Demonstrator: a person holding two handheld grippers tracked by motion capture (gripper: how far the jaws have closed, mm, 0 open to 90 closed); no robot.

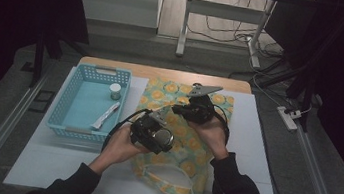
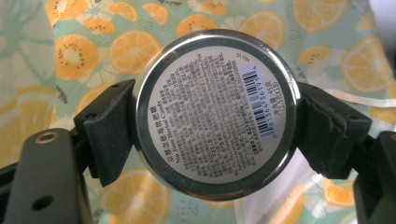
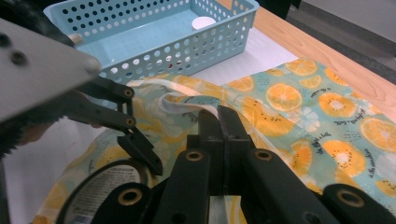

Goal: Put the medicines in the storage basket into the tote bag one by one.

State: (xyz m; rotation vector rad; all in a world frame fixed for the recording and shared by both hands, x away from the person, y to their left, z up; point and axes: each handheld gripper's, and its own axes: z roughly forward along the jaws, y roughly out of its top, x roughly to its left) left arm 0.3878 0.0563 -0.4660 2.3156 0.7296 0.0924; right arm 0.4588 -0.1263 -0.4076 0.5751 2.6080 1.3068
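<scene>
1. A citrus-print fabric bag (image 1: 181, 143) lies flat on the white table (image 1: 254, 148), under both grippers.
2. A blue basket (image 1: 89, 101) sits beyond the left gripper's fingers, holding a small white-capped jar (image 1: 115, 91) and a tube (image 1: 105, 115).
3. The right gripper (image 3: 218, 122) has its jaws pressed together on a fold of the bag's cloth.
4. The left gripper (image 2: 212, 121) clamps a round tin (image 2: 215, 114) between its pads (image 2: 109, 128), label side toward the camera.

Fine print on the tin's label (image 2: 212, 114) too small to read.
</scene>
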